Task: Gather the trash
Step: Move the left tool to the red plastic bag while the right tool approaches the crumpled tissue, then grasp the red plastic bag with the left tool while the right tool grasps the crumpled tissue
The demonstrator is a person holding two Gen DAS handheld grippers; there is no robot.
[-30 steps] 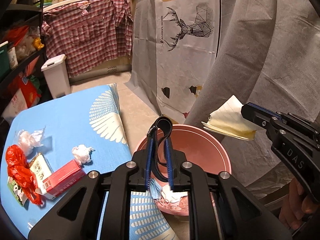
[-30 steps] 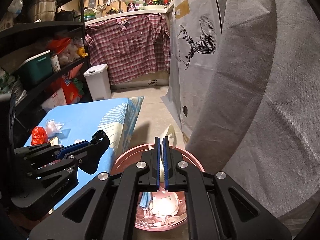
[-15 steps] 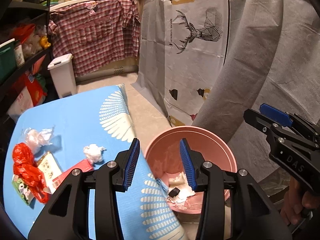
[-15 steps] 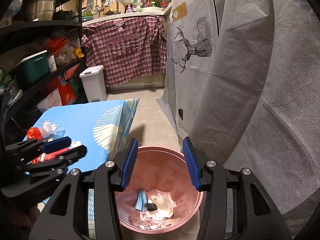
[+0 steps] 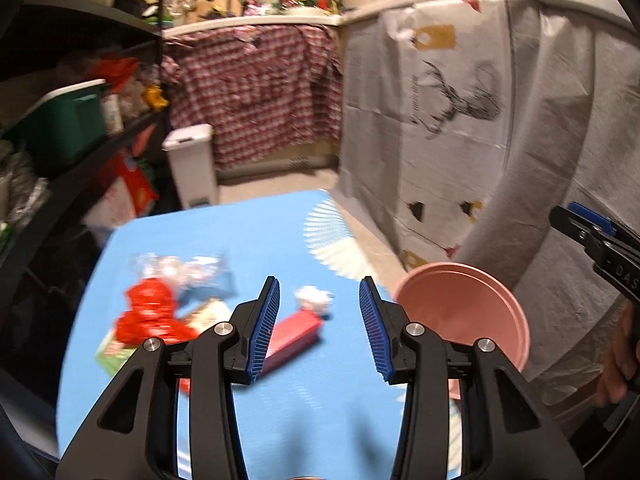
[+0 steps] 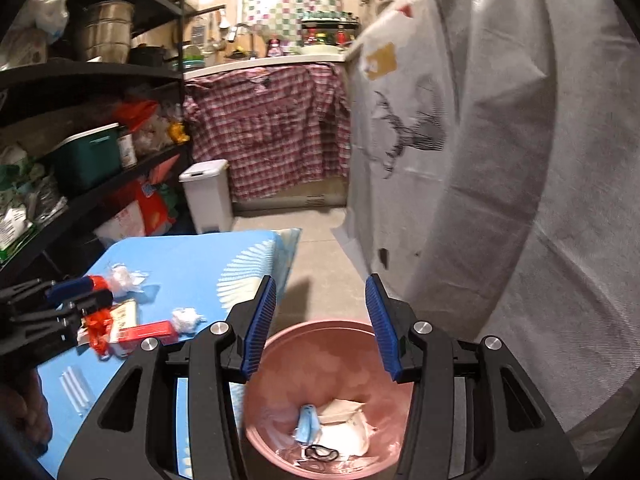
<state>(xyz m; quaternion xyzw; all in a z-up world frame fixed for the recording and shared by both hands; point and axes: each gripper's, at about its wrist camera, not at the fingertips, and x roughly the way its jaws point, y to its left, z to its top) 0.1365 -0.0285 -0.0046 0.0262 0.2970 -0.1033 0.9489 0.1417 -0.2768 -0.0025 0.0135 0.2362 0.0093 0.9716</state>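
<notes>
Pink bin (image 6: 280, 360) holding white paper and blue mask (crumpled), red box (image 5: 294, 334) on blue table (image 5: 224, 240), left gripper (image 5: 318, 324) and right gripper (image 6: 320, 320) both spread, empty.

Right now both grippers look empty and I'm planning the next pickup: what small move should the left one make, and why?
Probably ease the left gripper forward and down onto the red box. It is open and empty, the box lies just ahead of it on the blue table, and the pink bin already holds earlier scraps.
</notes>
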